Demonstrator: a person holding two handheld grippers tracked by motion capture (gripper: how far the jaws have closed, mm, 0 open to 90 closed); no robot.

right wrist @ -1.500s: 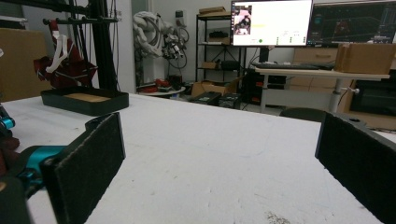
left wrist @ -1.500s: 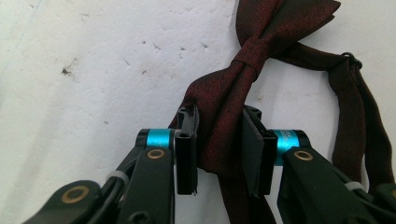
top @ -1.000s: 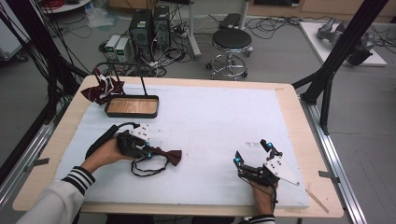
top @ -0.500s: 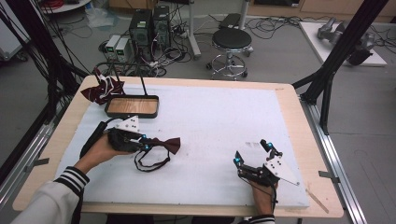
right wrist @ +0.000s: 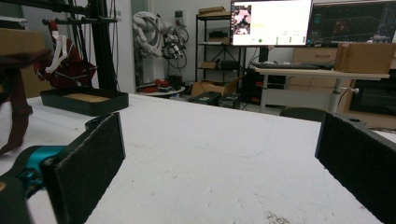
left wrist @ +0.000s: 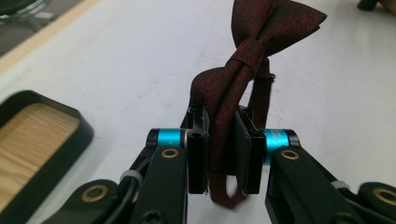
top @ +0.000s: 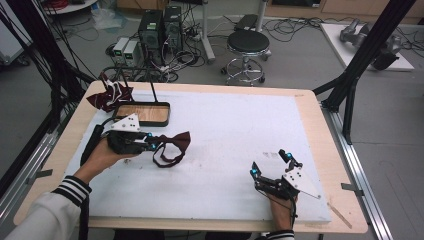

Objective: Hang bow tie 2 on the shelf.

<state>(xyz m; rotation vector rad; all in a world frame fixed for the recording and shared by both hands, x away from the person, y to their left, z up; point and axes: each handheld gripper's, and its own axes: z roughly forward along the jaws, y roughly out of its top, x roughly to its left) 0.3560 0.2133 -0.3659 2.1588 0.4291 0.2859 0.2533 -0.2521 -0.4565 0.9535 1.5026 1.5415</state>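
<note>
A dark red bow tie (top: 175, 141) hangs above the white mat, its strap loop (top: 165, 159) dangling below it. My left gripper (top: 151, 142) is shut on one wing of it; in the left gripper view the cloth (left wrist: 243, 60) is pinched between the two black pads (left wrist: 198, 149) at my left gripper (left wrist: 220, 150). The black tray with a wooden floor (top: 165, 114) lies just beyond, at the mat's far left. My right gripper (top: 270, 164) rests near the front right of the mat, jaws wide apart and empty, as the right gripper view (right wrist: 219, 154) confirms.
More dark red bow ties with white straps (top: 110, 95) are heaped on the table's far left corner, beside the tray. A thin black rod (top: 151, 90) stands at the tray's back edge. The white mat (top: 235, 130) stretches between the two hands.
My left gripper has lifted the bow tie off the mat and carried it up toward the tray; the strap now hangs free. The right gripper has stayed where it was.
</note>
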